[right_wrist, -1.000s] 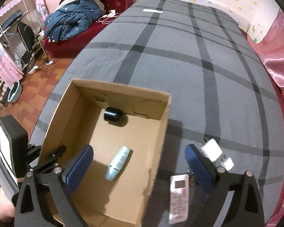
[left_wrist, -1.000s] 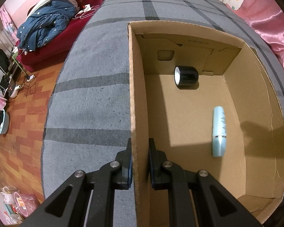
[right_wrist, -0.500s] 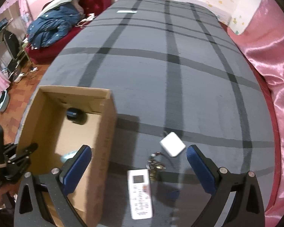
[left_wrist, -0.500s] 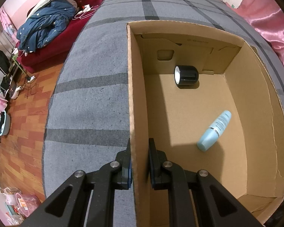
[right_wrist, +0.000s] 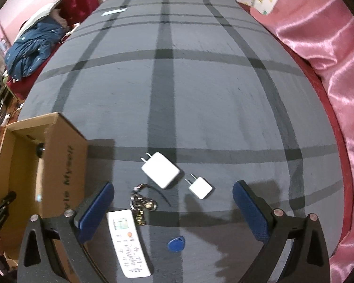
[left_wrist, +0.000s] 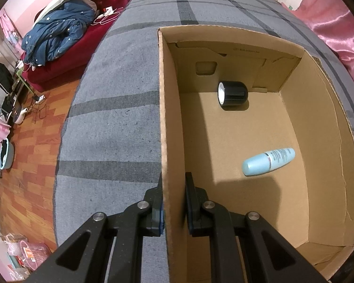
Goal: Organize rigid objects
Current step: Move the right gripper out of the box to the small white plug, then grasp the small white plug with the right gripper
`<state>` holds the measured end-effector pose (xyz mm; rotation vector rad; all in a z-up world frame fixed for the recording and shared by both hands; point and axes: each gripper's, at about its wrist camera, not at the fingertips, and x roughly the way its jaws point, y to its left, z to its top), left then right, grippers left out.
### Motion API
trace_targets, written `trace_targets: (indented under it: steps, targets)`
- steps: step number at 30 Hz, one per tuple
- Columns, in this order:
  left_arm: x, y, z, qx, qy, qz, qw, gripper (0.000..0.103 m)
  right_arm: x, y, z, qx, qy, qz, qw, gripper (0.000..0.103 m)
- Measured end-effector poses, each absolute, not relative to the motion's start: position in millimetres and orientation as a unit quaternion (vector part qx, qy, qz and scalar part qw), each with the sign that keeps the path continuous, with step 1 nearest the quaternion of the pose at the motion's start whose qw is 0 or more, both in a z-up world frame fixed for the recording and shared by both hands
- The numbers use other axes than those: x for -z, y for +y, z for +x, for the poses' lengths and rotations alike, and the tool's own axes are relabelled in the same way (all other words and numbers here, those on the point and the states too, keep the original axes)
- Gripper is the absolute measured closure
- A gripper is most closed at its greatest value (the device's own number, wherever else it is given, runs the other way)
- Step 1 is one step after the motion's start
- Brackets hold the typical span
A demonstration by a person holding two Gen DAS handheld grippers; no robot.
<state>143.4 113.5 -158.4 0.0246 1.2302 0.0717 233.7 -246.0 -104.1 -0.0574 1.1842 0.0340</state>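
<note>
My left gripper is shut on the left wall of the open cardboard box. Inside the box lie a black cylinder near the far wall and a light blue bottle on its side at the right. My right gripper is open and empty above the grey striped bed. Between and ahead of its fingers lie a large white charger, a small white charger, a key bunch, a white remote and a blue tag. The box also shows at the left of the right wrist view.
The grey striped bedcover stretches far ahead. Pink satin bedding lies along the right edge. A red sofa with a blue jacket stands left of the bed, above a wooden floor.
The blue bottle has rolled to lie crosswise in the box. My right gripper has swung right, away from the box, over the chargers, keys and remote. The left gripper kept its hold.
</note>
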Motion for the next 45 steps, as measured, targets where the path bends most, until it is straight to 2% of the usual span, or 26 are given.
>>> trace_targets:
  steps: [20,31,37,40,41,45]
  targets:
    - [158,113,143,-0.037,0.577,0.012,0.816,0.089,197,-283,254,0.010,0.606,-0.042,0.794,0.001]
    - [157,114,142,-0.037,0.577,0.009,0.816,0.089,221,-294,269,0.008,0.616,-0.032,0.787,0.004]
    - [158,114,143,-0.037,0.578,0.007,0.815,0.089,225,-296,274,0.003,0.620,-0.030,0.784,0.025]
    - [157,114,143,-0.037,0.578,0.008,0.815,0.089,227,-297,276,-0.004,0.625,-0.028,0.780,0.048]
    - [157,115,143,-0.037,0.578,0.008,0.815,0.089,227,-296,276,-0.005,0.625,-0.028,0.780,0.062]
    - [158,116,143,-0.036,0.577,0.006,0.816,0.089,223,-292,272,0.004,0.620,-0.038,0.784,0.062]
